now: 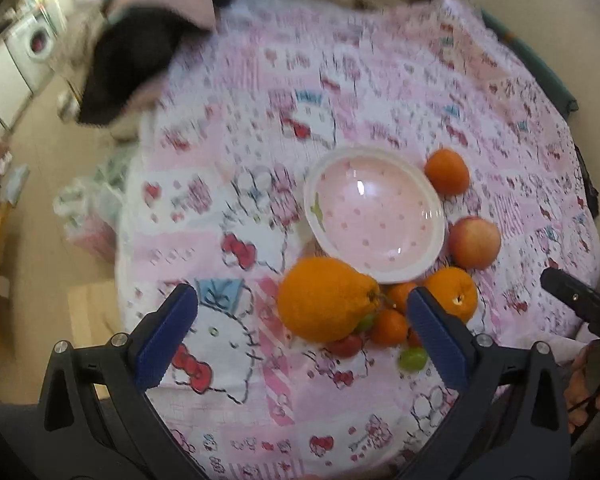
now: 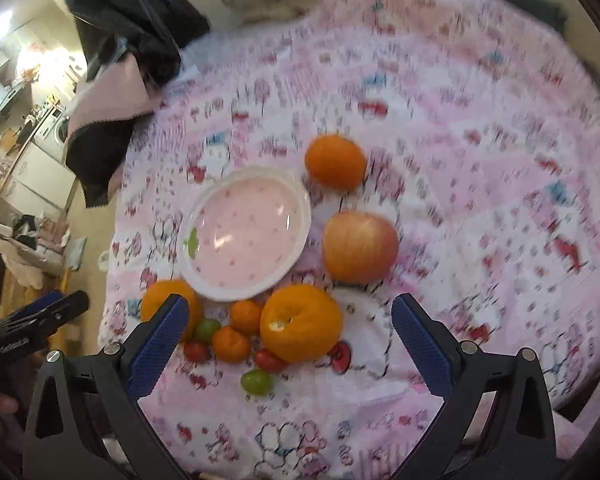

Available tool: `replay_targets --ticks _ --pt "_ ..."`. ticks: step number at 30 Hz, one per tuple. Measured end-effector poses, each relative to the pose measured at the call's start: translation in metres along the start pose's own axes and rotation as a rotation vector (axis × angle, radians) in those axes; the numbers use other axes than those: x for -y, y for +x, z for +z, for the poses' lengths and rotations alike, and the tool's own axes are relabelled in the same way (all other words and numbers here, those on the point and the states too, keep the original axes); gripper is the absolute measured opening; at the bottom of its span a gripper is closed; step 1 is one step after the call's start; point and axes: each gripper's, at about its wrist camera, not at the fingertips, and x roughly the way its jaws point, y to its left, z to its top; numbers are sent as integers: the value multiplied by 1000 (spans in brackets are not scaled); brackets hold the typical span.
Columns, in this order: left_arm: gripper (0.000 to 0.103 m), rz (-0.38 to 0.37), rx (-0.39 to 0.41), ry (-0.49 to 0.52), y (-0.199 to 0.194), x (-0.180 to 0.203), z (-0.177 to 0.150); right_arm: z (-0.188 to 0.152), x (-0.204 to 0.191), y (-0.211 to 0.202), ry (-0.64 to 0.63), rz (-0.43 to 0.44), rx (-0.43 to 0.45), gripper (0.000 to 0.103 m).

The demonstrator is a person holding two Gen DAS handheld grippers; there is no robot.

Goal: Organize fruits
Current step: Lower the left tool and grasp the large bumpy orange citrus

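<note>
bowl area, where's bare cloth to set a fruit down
The bowl itself holds nothing. Bare cloth lies beyond the apple on its right, and left of the big orange. It is crowded just in front of the bowl, where small oranges, tomatoes and grapes cluster.

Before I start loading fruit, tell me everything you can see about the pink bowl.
The bowl is round and shallow, with a white scalloped rim and a glossy pink inside dotted with small darker marks; a green mark sits on one edge. It looks ceramic or plastic. It stands upright and empty on the patterned bedcover, ringed by fruit. Neither gripper touches it.
</note>
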Motion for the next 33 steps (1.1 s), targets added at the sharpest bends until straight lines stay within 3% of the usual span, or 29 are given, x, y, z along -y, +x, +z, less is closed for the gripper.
replay_targets --ticks 8,16,26,29,33 --pt "103 -53 -215 -19 62 -5 0 -9 28 32 116 47 -94 103" --pt "102 -75 -278 -46 98 0 -6 -8 33 40 144 73 -112 103" --pt "103 -175 -362 -165 130 0 -5 -4 34 47 161 92 -119 103" --pt "100 -149 -392 -162 139 3 -8 -4 33 49 156 93 -127 103" --pt "93 -136 -374 -164 136 5 -9 -4 32 51 143 82 -133 103"
